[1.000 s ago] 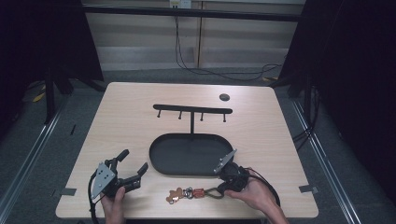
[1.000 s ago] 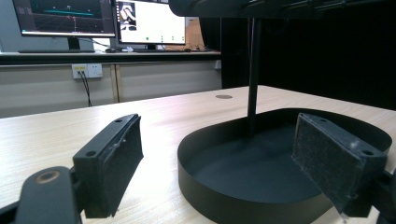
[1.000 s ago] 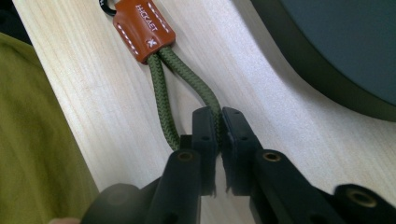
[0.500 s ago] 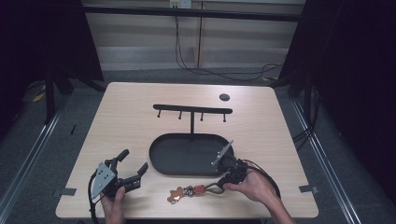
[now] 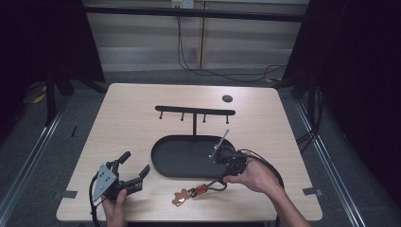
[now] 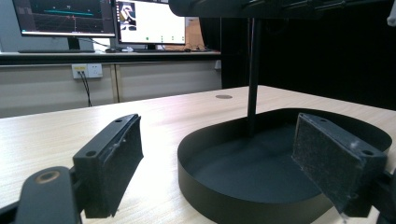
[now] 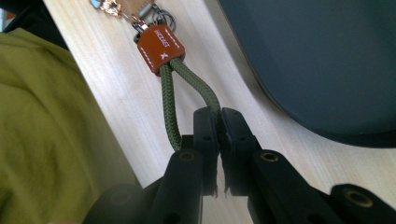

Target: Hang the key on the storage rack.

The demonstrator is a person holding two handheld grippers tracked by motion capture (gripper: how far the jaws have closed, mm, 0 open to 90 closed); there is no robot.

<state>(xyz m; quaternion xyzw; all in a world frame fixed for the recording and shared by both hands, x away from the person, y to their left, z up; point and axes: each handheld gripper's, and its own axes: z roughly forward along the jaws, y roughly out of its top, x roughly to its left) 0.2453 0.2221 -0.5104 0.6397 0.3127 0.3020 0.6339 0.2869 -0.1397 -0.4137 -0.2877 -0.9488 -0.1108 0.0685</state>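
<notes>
A keychain lies near the table's front edge: an olive rope loop (image 7: 169, 100) joined by an orange leather tab (image 7: 160, 49) to a small brown charm (image 5: 180, 197). My right gripper (image 7: 218, 122) is shut on one strand of the rope loop (image 5: 215, 185), just in front of the black oval tray (image 5: 165, 161). My left gripper (image 5: 133, 169) rests at the front left, open with nothing between its pads (image 6: 115, 163). It faces the tray (image 6: 224, 198).
A black hook rack (image 5: 195, 111) on a thin post stands at the tray's far rim. A small dark disc (image 5: 227, 98) lies at the table's far right. A person's green sleeve (image 7: 42, 135) is close beside the right gripper.
The right gripper has lifted and shifted up toward the tray with the rope loop in its jaws, dragging the keychain a little. The left gripper has stayed put.
</notes>
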